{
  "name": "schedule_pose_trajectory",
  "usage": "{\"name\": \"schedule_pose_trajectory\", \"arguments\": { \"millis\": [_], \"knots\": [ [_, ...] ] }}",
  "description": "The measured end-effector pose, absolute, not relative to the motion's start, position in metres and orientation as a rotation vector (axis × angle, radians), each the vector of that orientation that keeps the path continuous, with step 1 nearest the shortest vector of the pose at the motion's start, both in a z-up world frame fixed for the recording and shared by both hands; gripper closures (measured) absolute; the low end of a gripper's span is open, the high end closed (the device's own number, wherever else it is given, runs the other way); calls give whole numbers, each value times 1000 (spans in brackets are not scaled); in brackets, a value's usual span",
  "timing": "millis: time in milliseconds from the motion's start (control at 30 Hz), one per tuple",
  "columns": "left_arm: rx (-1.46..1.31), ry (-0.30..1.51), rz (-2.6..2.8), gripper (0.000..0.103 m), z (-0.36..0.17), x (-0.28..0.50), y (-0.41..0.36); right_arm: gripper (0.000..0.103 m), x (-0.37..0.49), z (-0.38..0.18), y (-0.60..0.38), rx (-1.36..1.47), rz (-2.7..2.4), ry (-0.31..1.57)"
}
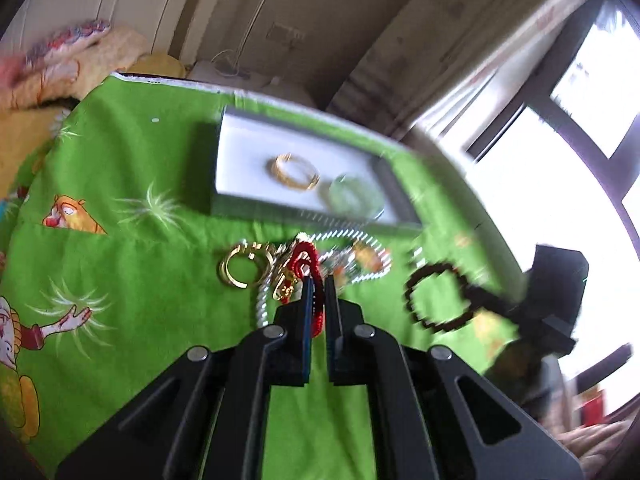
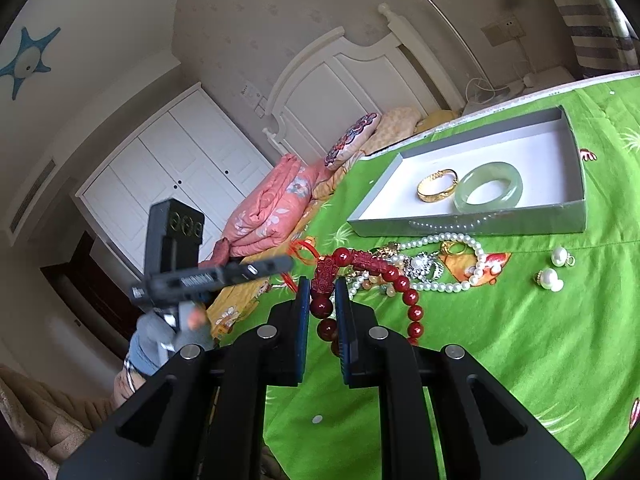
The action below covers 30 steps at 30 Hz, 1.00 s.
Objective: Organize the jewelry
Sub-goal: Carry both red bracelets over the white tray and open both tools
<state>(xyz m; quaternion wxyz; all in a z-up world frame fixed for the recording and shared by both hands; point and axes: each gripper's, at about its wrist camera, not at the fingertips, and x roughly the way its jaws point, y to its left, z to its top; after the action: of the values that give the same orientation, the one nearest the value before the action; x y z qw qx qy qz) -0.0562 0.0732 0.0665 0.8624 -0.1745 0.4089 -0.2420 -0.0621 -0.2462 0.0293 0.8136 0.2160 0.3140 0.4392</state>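
A grey tray [image 1: 236, 148] [image 2: 472, 224] on the green cloth holds a gold bangle [image 1: 295, 171] [image 2: 437, 185] and a pale green jade bangle [image 1: 354, 196] [image 2: 489, 186]. My left gripper [image 1: 318, 282] is shut on a red cord bracelet [image 1: 308, 258] with a gold charm. My right gripper [image 2: 322, 280] is shut on a red bead bracelet [image 2: 404, 284], which also shows dark in the left wrist view [image 1: 436, 298]. A pearl necklace [image 2: 452, 264], gold rings [image 1: 240, 270] and mixed pieces lie in front of the tray.
Two pearl earrings [image 2: 554, 270] lie on the cloth at the right. The green cartoon cloth [image 2: 520, 360] covers the table. A bed with a pink quilt [image 2: 272, 208] and pillows stands beyond the far edge. A window [image 1: 560, 140] is at the right.
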Motion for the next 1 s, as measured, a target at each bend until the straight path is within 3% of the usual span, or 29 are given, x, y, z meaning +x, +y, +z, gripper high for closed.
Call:
{"name": "schedule_pose_trajectory", "arguments": {
  "millis": [400, 1000],
  "knots": [
    [-351, 844, -526, 98, 93, -34, 71, 90, -46, 48, -236, 423, 927, 649],
    [-213, 834, -338, 98, 97, 69, 25, 90, 51, 67, -265, 379, 638, 634]
  ]
}}
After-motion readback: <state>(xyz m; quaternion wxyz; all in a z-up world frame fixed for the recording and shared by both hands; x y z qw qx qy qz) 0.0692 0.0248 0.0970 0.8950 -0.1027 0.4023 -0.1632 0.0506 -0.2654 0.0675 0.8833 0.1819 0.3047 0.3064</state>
